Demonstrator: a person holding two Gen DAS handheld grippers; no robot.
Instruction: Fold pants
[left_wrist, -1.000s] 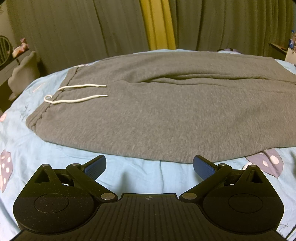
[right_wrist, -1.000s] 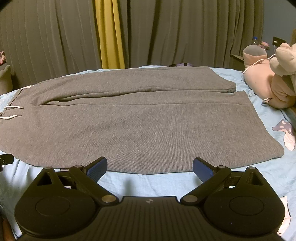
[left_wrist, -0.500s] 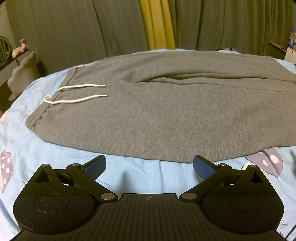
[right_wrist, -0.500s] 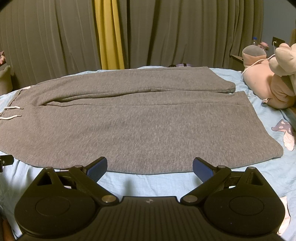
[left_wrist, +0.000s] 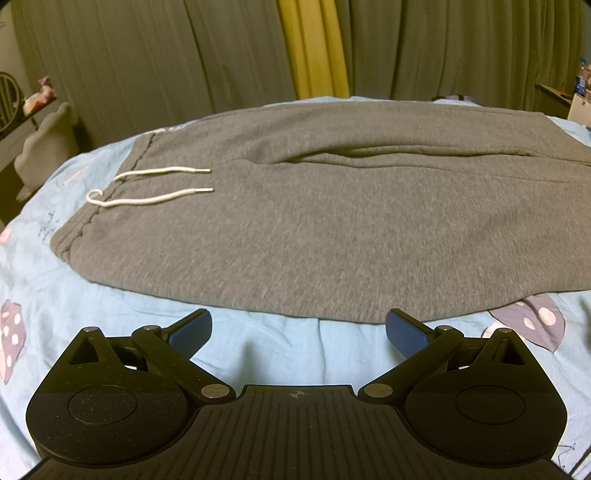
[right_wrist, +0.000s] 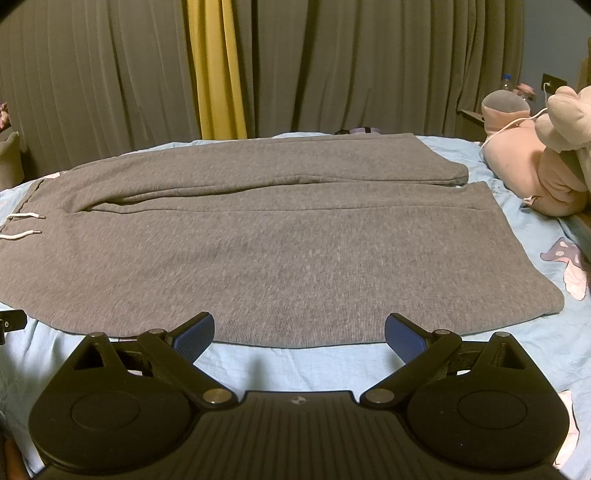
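Grey sweatpants (left_wrist: 314, 221) lie flat across a light blue bed sheet (left_wrist: 258, 343), waistband to the left, legs running right. White drawstrings (left_wrist: 147, 192) lie on the waist. The right wrist view shows the pants (right_wrist: 280, 251) with both leg cuffs (right_wrist: 517, 280) at the right. My left gripper (left_wrist: 298, 328) is open and empty, just short of the near edge of the pants by the waist. My right gripper (right_wrist: 299, 330) is open and empty, at the near edge of the near leg.
Dark curtains with a yellow strip (right_wrist: 218, 74) hang behind the bed. Pink plush toys (right_wrist: 535, 162) lie at the right of the bed. A grey cushion (left_wrist: 44, 147) stands at the far left. Mushroom prints mark the sheet (left_wrist: 532, 321).
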